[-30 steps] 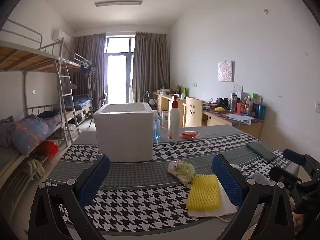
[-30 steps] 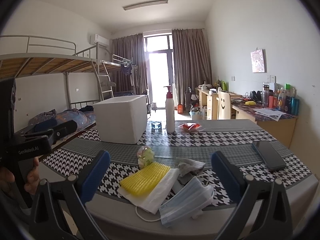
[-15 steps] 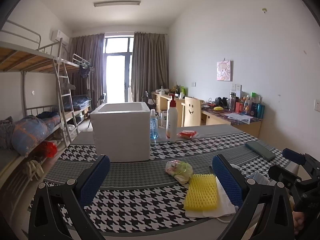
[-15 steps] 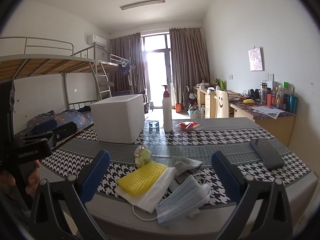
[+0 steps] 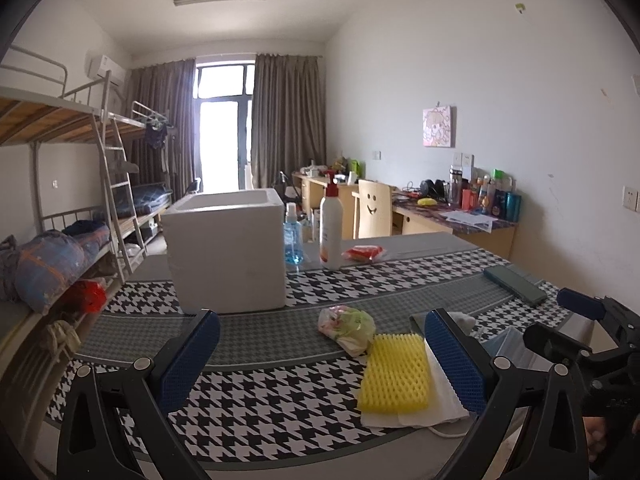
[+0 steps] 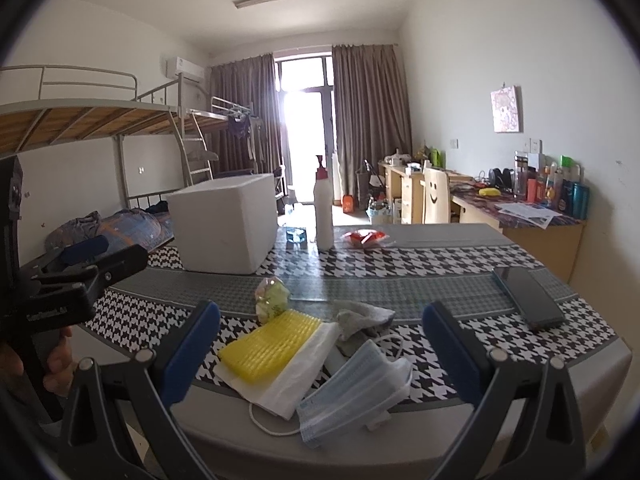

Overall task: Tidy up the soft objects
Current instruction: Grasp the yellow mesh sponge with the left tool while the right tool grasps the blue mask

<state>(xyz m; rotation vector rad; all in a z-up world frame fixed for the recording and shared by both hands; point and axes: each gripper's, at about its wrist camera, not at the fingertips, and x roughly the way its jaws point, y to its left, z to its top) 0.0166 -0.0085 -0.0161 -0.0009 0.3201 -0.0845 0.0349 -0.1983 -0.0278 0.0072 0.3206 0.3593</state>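
Both my claws, left claw (image 5: 322, 356) and right claw (image 6: 320, 344), stand wide open and hold nothing. Nothing looks sorted: the yellow ribbed sponge (image 6: 270, 344), pale blue face mask (image 6: 356, 396) and grey cloth (image 6: 362, 320) lie before them, the white foam box (image 5: 228, 256) beyond.

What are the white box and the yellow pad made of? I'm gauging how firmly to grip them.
White box: looks like expanded foam, matte, with thick walls and softly rounded edges. Yellow pad: probably soft foam netting or sponge, judging by its ribbed, open-mesh surface; the pictures can't settle which.

Left gripper (image 5: 320, 360) and right gripper (image 6: 320, 344): fingers spread wide, gripping nothing, both level above near edge of surface (image 6: 440, 280).
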